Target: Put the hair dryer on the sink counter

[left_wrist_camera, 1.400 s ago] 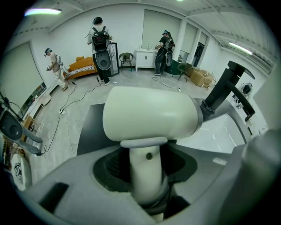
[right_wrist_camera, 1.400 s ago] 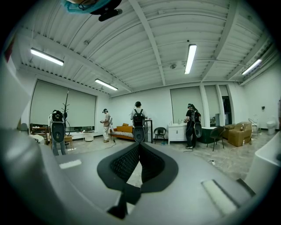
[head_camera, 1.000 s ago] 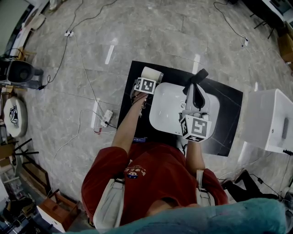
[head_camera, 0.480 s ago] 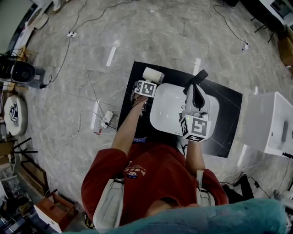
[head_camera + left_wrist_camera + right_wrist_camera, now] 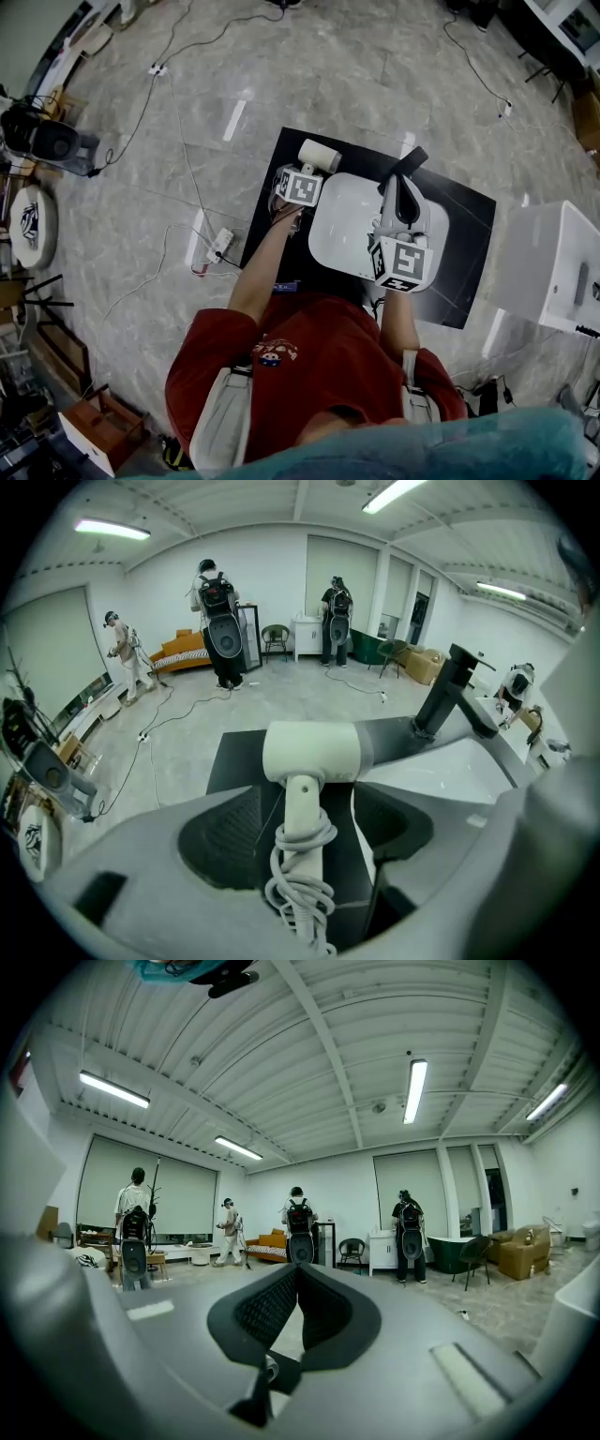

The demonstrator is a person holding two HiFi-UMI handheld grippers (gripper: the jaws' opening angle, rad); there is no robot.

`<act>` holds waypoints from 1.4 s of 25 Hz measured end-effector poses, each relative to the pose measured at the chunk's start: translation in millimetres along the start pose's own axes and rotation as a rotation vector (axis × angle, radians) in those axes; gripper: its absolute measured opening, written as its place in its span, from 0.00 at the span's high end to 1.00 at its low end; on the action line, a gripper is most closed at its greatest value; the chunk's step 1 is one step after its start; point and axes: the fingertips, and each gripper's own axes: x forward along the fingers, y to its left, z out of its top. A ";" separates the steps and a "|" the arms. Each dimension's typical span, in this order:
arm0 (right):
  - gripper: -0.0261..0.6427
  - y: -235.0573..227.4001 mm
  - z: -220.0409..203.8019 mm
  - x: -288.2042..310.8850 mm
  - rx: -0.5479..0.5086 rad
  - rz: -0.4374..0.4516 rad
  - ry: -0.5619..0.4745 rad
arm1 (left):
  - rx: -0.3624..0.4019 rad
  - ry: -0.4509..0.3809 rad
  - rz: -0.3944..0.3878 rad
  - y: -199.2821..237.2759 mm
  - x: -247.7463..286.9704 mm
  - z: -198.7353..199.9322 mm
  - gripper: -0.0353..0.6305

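The white hair dryer [image 5: 319,153] lies on the black counter [image 5: 469,234] at its far left corner, beside the white sink basin [image 5: 342,234]. Its cord is wound round the handle [image 5: 302,855]. My left gripper [image 5: 305,172] hovers just above the handle; its jaws have just been opening. In the left gripper view the handle runs between the pads [image 5: 225,832], which stand off it on both sides. My right gripper [image 5: 403,199] hangs level over the basin near the black faucet [image 5: 405,164], shut with nothing in it [image 5: 298,1274].
A white cabinet [image 5: 553,253] stands right of the counter. A power strip [image 5: 217,244] and cables lie on the tiled floor to the left, and a wooden crate [image 5: 98,427] sits at the lower left. Several people [image 5: 217,621] stand far across the room.
The left gripper has risen a little off the hair dryer, which stays lying on the counter. The right gripper has kept its place over the basin.
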 end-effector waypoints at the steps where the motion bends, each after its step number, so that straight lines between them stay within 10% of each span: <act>1: 0.95 1.0 1.2 -1.2 0.000 0.003 -0.003 | 0.001 -0.009 0.008 -0.5 -7.4 2.6 0.48; 35: 0.96 16.4 39.0 -41.5 0.009 0.032 -0.100 | 0.148 -0.834 0.088 -74.3 -290.6 102.0 0.49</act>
